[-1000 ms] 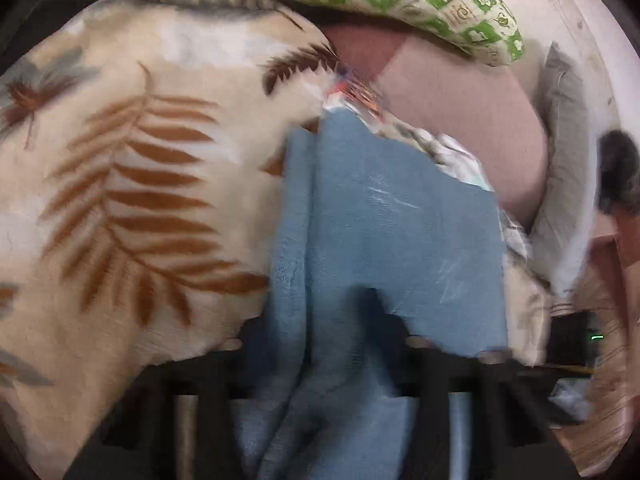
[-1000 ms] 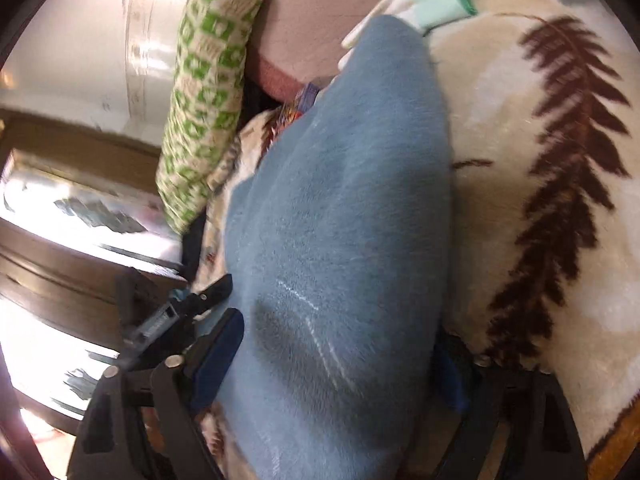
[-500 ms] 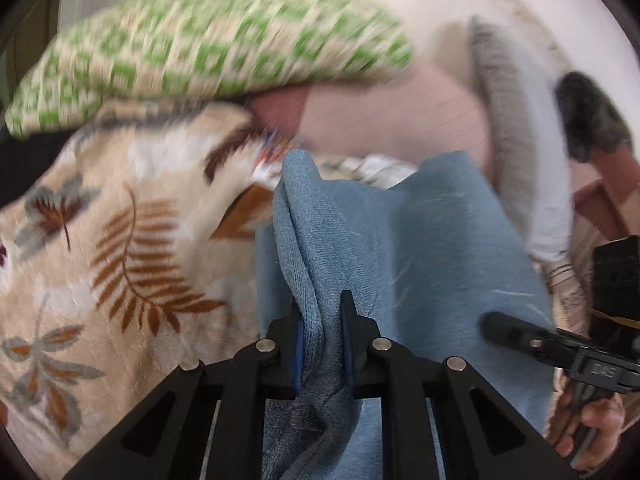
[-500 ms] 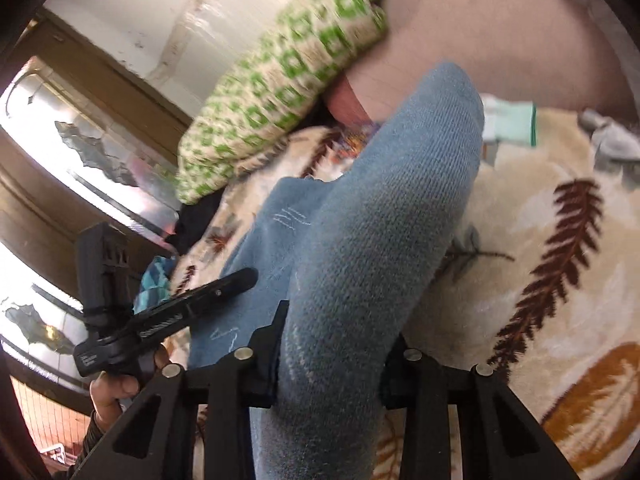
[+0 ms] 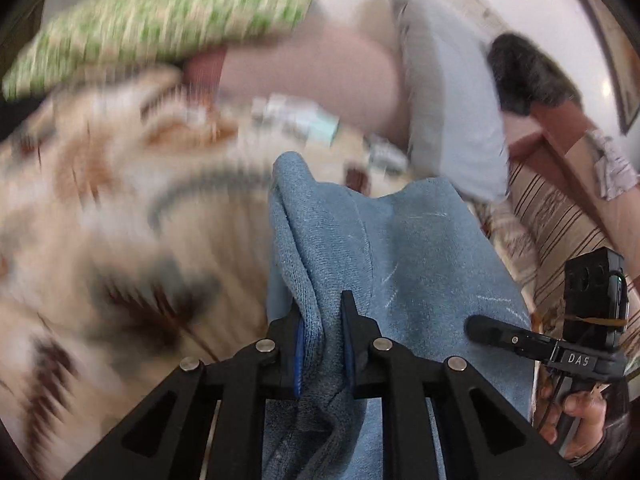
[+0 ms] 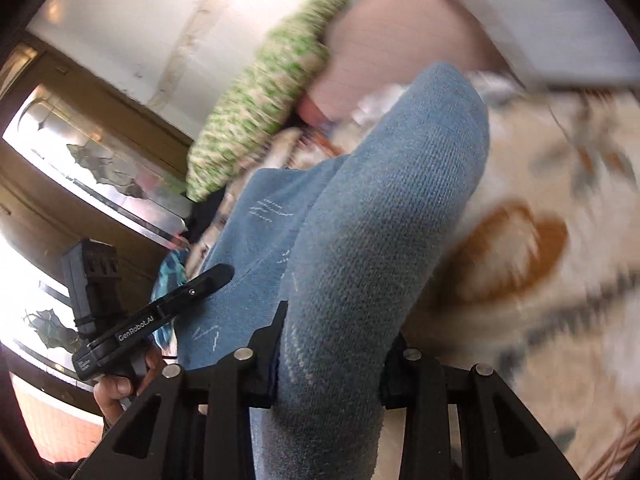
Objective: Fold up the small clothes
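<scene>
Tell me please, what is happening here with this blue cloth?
A person is folding a small blue knitted garment over a leaf-patterned blanket, with a handheld gripper in each hand. The left gripper is shut on a bunched edge of it, and the right gripper is shut on a thicker fold. The cloth hangs stretched between them, not yet laid down.

Garment [image 5: 404, 248] over the blanket [image 5: 100, 216], pillows [image 5: 160, 24] behind, cushion [image 5: 452, 112] at right
</scene>
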`<act>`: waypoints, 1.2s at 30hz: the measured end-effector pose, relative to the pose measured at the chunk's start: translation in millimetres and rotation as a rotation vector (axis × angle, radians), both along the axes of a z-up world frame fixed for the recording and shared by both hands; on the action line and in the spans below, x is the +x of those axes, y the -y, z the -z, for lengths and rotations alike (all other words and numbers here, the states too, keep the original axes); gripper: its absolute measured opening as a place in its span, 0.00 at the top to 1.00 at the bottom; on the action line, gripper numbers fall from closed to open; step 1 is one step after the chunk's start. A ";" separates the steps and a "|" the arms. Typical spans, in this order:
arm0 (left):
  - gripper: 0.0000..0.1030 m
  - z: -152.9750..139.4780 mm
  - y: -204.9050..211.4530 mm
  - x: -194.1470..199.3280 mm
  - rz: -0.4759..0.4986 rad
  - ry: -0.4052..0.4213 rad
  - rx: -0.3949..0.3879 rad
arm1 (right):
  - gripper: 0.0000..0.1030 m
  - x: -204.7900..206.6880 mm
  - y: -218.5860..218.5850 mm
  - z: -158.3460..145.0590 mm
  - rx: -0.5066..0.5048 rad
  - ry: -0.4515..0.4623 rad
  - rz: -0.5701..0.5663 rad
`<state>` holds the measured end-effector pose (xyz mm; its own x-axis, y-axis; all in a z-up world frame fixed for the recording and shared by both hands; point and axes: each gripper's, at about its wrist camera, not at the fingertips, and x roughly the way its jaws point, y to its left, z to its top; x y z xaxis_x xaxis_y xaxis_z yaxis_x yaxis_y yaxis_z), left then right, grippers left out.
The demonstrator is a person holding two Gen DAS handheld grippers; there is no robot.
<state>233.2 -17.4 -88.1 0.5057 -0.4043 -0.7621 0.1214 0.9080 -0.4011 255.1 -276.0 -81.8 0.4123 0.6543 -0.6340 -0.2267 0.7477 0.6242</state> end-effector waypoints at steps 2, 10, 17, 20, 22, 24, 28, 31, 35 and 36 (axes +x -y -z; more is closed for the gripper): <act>0.79 40.9 6.2 -4.8 -0.053 -0.078 0.039 | 0.62 -4.1 11.9 36.4 -0.017 -0.026 0.016; 0.38 3.8 -21.2 -37.3 -0.119 0.051 0.039 | 0.31 -31.4 55.4 47.0 -0.120 -0.021 0.184; 0.29 21.3 8.1 -69.7 -0.023 0.024 0.087 | 0.18 -78.3 40.3 31.2 0.350 -0.018 0.078; 0.29 79.4 30.2 -60.6 0.008 -0.161 0.257 | 0.20 -71.6 24.2 105.0 0.230 -0.271 0.100; 0.29 67.0 32.7 -69.0 0.007 -0.082 0.283 | 0.22 -74.3 26.8 93.1 0.255 -0.243 0.129; 0.29 56.1 31.3 -70.2 0.005 -0.076 0.256 | 0.21 -71.3 23.3 56.4 0.171 -0.158 0.106; 0.29 44.1 25.9 -69.7 -0.032 -0.048 0.254 | 0.20 -42.8 17.1 9.9 0.069 -0.043 0.091; 0.29 48.0 22.2 -66.6 -0.045 -0.057 0.255 | 0.17 -1.5 10.1 16.5 0.011 -0.047 0.099; 0.29 47.5 19.6 -68.2 -0.058 -0.059 0.264 | 0.14 34.7 -0.3 68.7 -0.088 -0.133 0.080; 0.29 45.4 18.3 -69.3 -0.061 -0.051 0.264 | 0.14 32.7 -1.7 61.6 -0.089 -0.112 0.089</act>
